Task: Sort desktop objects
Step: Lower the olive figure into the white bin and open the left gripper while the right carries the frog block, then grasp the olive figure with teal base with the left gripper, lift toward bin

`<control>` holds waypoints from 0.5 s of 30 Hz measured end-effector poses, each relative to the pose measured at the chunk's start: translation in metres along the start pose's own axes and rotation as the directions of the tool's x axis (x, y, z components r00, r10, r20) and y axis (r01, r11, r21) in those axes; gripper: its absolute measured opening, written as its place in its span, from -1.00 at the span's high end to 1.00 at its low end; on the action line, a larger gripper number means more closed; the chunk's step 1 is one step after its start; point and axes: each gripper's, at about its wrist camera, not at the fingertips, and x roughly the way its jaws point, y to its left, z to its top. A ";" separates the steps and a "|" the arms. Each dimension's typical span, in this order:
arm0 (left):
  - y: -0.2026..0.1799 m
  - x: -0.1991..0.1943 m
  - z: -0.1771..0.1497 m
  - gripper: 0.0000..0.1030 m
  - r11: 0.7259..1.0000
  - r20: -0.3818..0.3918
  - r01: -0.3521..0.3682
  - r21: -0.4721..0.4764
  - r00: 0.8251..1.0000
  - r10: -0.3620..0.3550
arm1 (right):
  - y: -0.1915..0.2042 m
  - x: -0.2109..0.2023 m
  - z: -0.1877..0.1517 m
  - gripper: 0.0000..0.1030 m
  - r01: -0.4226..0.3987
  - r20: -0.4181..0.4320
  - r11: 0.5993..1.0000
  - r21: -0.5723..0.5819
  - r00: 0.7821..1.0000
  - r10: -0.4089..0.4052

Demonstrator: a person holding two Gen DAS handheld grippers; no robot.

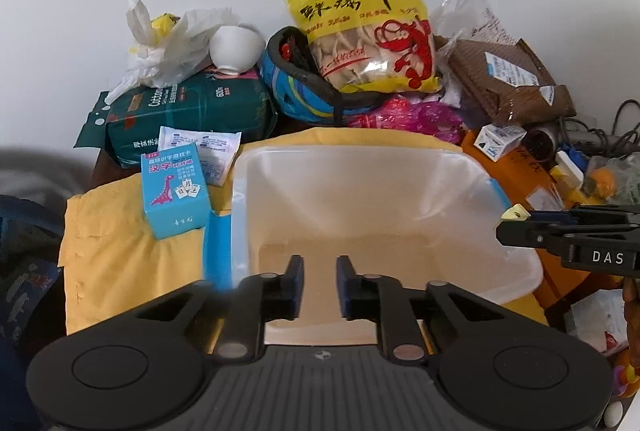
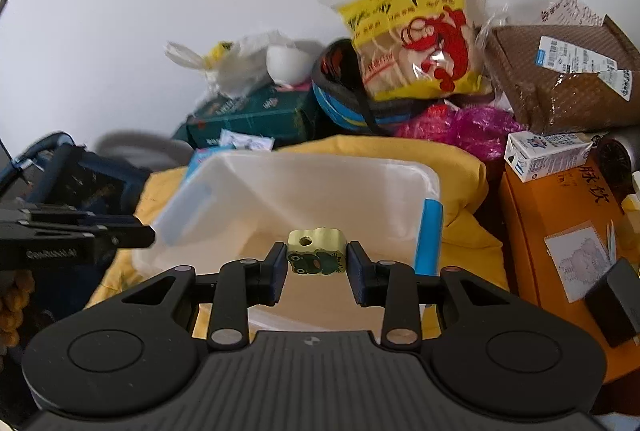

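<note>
while right gripper (image 2: 317,263) clamps frog block (image 2: 317,251), bin (image 2: 240,183) below

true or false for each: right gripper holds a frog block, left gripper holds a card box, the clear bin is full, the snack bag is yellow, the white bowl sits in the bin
1. The right gripper holds a frog block. True.
2. The left gripper holds a card box. False: nothing is between its fingers; the blue card box lies on the yellow cloth.
3. The clear bin is full. False: it looks empty.
4. The snack bag is yellow. True.
5. The white bowl sits in the bin. False: it rests on the green pack behind.
</note>
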 end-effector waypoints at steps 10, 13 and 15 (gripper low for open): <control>0.000 -0.033 -0.032 0.48 0.994 0.090 0.001 0.107 0.996 -0.011 | 0.012 0.016 0.010 0.31 0.009 0.019 0.999 -0.033 1.000 -0.009; -0.002 -0.038 -0.086 0.05 0.988 0.068 0.007 0.157 0.998 -0.018 | 0.024 -0.003 0.001 0.30 -0.024 0.068 0.998 -0.058 0.997 0.028; -0.003 -0.026 -0.120 -0.01 0.987 -0.002 0.006 0.160 1.000 -0.006 | 0.030 -0.019 -0.010 0.30 -0.045 0.094 0.996 -0.076 0.994 0.053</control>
